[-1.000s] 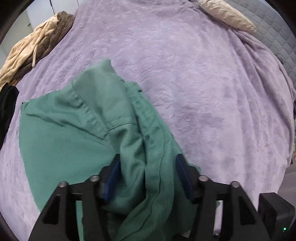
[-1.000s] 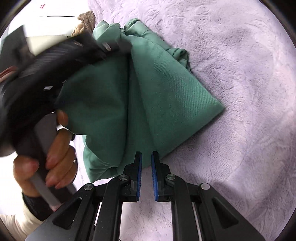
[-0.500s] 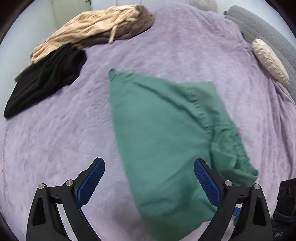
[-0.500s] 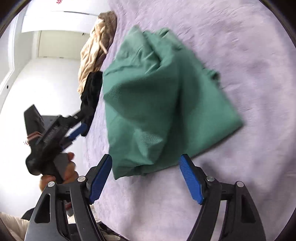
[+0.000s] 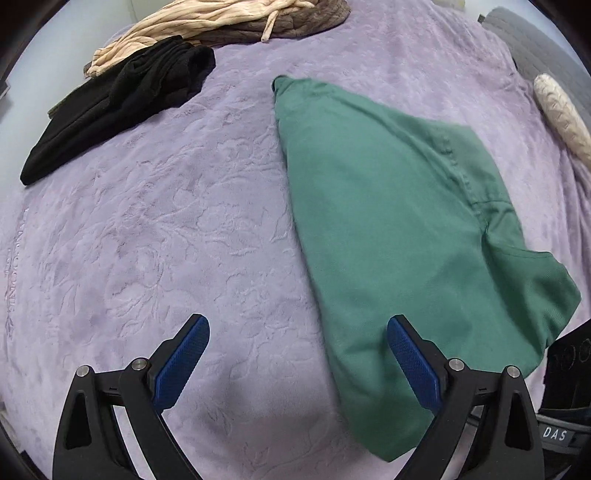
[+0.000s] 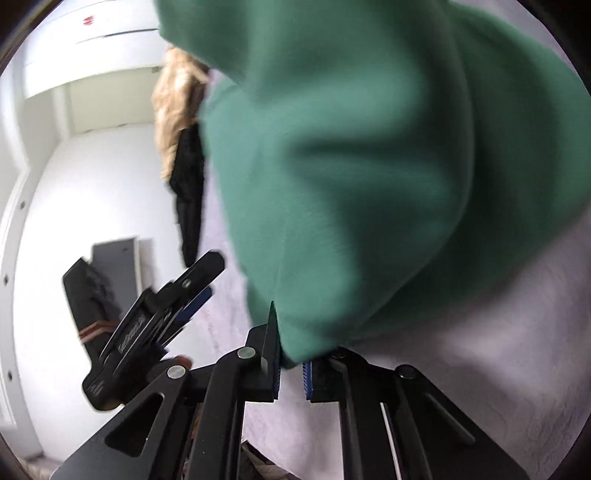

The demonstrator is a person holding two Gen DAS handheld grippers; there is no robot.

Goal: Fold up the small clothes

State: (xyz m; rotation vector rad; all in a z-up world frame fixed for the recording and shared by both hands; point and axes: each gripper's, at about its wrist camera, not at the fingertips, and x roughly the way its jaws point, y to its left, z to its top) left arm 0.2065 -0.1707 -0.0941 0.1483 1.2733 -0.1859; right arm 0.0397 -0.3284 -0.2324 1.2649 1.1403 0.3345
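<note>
One green garment [image 5: 399,236] is in hand at this moment, and it looks partly folded: in the left wrist view it lies on the purple bedspread [image 5: 166,240] as a doubled-over, tapering shape with a seam and waistband showing near its right side, its lower right corner bunched and not squared off. In the right wrist view the same cloth fills the upper frame, and its near edge sits between the pads of the right hand-held gripper [image 6: 291,373], whose jaws are closing on that edge; the view is blurred, but the pads seem to be pinching the fabric. The left hand-held gripper [image 5: 295,354] stands wide apart and empty, over bare bedspread just beside the garment's left edge. My judgement is that at least one more fold and some tidying remain for this piece. Farther off, a black garment [image 5: 118,107] and a beige and brown heap [image 5: 221,18] lie unfolded near the bed's far edge, so most of the task seems left.
</note>
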